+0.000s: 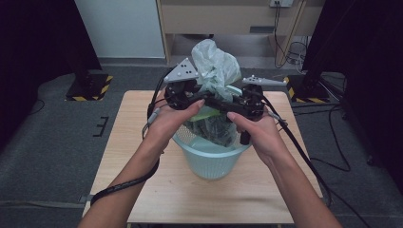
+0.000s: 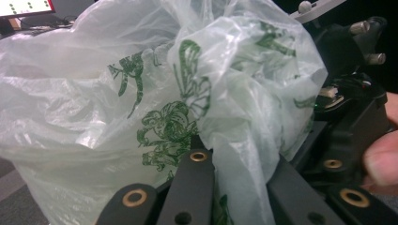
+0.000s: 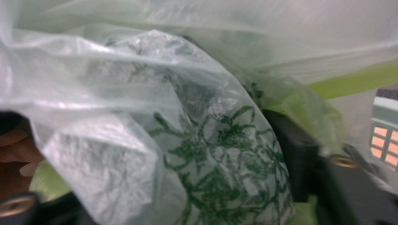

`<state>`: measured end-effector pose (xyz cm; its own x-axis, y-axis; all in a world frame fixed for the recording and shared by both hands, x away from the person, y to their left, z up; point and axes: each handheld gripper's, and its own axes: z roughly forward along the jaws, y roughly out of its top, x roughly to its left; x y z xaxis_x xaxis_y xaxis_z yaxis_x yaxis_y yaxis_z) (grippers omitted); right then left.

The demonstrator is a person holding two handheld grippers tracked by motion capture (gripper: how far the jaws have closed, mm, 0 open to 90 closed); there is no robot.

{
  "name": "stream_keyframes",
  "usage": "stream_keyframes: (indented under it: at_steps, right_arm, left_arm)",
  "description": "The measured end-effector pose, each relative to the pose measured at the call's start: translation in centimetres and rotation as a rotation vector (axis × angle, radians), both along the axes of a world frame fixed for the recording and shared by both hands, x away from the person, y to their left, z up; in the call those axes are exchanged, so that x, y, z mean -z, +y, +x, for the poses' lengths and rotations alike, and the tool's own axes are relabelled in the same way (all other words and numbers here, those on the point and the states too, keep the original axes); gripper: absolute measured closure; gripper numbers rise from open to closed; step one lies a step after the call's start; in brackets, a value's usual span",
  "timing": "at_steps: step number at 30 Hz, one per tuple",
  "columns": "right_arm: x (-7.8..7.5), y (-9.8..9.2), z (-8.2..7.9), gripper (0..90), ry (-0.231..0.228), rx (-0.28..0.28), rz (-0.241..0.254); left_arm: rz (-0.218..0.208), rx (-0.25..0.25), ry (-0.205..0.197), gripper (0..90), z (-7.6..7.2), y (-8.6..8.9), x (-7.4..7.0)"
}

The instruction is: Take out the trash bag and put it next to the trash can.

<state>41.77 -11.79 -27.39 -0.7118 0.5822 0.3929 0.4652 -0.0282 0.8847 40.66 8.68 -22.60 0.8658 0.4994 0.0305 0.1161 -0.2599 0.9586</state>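
A thin translucent plastic bag point(image 1: 216, 66) printed with green plants is bunched up above a pale blue mesh basket point(image 1: 211, 166) in the middle of the wooden table point(image 1: 138, 156). My left gripper point(image 1: 202, 100) comes at the bag from the left and is shut on a fold of it; the film point(image 2: 155, 108) wraps its jaws. From the right, my right gripper point(image 1: 229, 105) meets it, with a wad of the bag point(image 3: 197, 154) packed between its jaws. The film hides that gripper's pads. Something dark point(image 1: 214, 130) shows inside the basket under the bag.
A yellow-green strip point(image 3: 352, 79) crosses behind the bag. The basket's rim point(image 3: 385, 136) is at the right of the right gripper view. Cables trail from both grippers over the table. Black stands with striped bases point(image 1: 88, 88) and a wooden cabinet point(image 1: 228, 19) stand beyond the table.
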Motion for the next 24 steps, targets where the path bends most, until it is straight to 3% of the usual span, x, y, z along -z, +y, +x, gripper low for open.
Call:
stream_keyframes:
  at_steps: [6, 9, 11, 13, 16, 18, 20, 22, 24]
  right_arm:
    - [0.3, -0.1, 0.4, 78.2, 0.021, -0.034, 0.039]
    - [0.4, -0.1, 0.5, 85.8, 0.042, -0.035, 0.057]
    - [0.4, -0.1, 0.6, 87.0, 0.051, -0.038, 0.066]
    - [0.3, -0.3, 0.8, 87.3, 0.055, -0.034, 0.072]
    - [0.1, -0.6, 0.9, 87.6, 0.062, -0.034, 0.082]
    - [-0.1, -0.8, 0.9, 87.7, 0.062, -0.027, 0.085]
    - [-0.2, -1.2, 1.1, 87.7, 0.064, -0.021, 0.096]
    - [-0.4, -1.4, 1.2, 87.7, 0.067, -0.031, 0.112]
    - [-0.6, -1.4, 1.2, 87.7, 0.069, -0.037, 0.127]
  left_arm:
    - [-0.003, -0.005, -0.009, 87.2, 0.0, 0.5, 0.4]
    - [-0.008, -0.005, -0.007, 80.7, -0.1, 0.7, 0.6]
    - [0.006, -0.023, -0.021, 73.2, -0.2, 0.9, 0.7]
    - [0.020, -0.048, -0.026, 58.6, -0.2, 1.1, 0.8]
    - [0.042, -0.057, -0.041, 47.7, -0.3, 1.4, 1.0]
    - [0.032, -0.060, -0.042, 36.1, -0.3, 1.7, 1.2]
    - [0.042, -0.048, -0.045, 30.2, -0.4, 1.8, 1.5]
    - [0.077, -0.057, -0.045, 23.7, -0.3, 1.7, 1.8]
    - [0.086, -0.064, -0.053, 21.9, -0.1, 1.6, 2.2]
